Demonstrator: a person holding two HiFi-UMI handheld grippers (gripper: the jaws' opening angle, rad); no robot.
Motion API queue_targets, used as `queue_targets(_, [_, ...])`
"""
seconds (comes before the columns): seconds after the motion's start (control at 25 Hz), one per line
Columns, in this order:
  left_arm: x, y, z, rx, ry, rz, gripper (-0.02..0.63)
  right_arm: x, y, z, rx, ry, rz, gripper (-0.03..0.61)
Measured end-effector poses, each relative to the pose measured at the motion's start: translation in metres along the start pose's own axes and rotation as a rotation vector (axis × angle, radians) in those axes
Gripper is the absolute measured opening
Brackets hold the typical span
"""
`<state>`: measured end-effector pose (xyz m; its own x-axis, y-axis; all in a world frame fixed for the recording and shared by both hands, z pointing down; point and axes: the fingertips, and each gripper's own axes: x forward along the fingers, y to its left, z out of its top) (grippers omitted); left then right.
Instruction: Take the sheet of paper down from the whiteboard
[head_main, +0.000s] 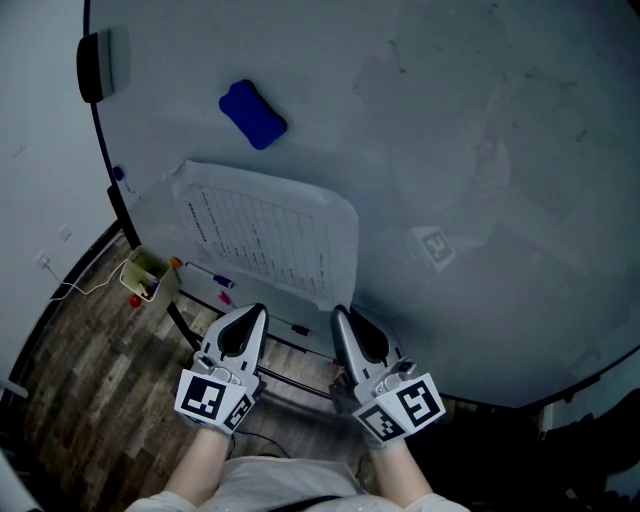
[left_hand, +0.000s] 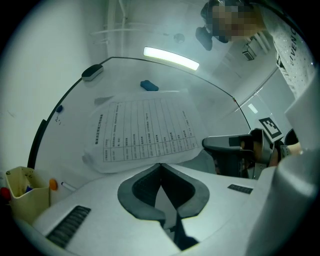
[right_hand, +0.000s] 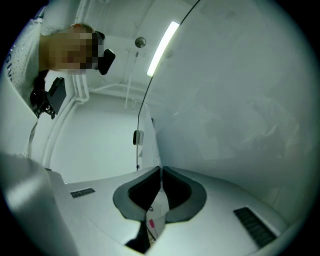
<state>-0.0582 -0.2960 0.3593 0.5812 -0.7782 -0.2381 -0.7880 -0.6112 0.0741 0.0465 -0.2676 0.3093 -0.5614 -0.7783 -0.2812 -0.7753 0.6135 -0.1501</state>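
Note:
A printed sheet of paper (head_main: 265, 230) with a table on it lies crinkled on the whiteboard (head_main: 450, 120), its lower right part bulging off the surface. My right gripper (head_main: 336, 310) is at the sheet's lower right corner with its jaws closed. In the right gripper view the sheet (right_hand: 149, 135) runs edge-on down into the closed tips of that gripper (right_hand: 161, 170). My left gripper (head_main: 262, 308) is shut just below the sheet's bottom edge, holding nothing. In the left gripper view the sheet (left_hand: 145, 130) fills the space above its tips (left_hand: 160, 165), and the right gripper (left_hand: 205, 143) touches the corner.
A blue block (head_main: 252, 113) sticks to the board above the sheet, and a black eraser (head_main: 92, 65) sits at the board's left rim. A pale cup (head_main: 145, 275) and loose markers (head_main: 215, 280) rest on the ledge below. A square marker tag (head_main: 433, 246) is on the board. Wooden floor (head_main: 80, 380) lies beneath.

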Motion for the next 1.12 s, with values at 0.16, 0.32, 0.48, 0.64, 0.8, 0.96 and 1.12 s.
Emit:
queue_targets(0.16, [-0.006,0.001,0.001,0.001,-0.001,0.01,0.014,-0.002,0.004,0.0,0.001,-0.001,0.001,0.028])
queue_targets(0.32, [-0.013,0.003,0.005,0.005,-0.005,0.021,0.014,-0.004,0.007,0.001,0.016,-0.003,0.002,0.028])
queue_targets(0.48, [-0.02,0.005,0.012,0.012,-0.017,0.038,0.014,-0.007,0.011,0.002,0.016,-0.001,0.005,0.028])
queue_targets(0.64, [-0.03,0.006,0.018,0.019,-0.022,0.057,0.014,-0.01,0.019,0.002,0.018,0.0,0.018,0.028])
queue_targets(0.8, [-0.042,0.002,0.02,0.025,-0.02,0.073,0.014,-0.016,0.027,0.003,0.021,0.004,0.035,0.028])
queue_targets(0.96, [-0.057,-0.003,0.023,0.03,-0.019,0.097,0.014,-0.024,0.037,0.003,0.026,0.011,0.054,0.028])
queue_targets(1.12, [-0.075,-0.011,0.028,0.037,-0.025,0.132,0.014,-0.037,0.05,0.003,0.037,0.022,0.082,0.028])
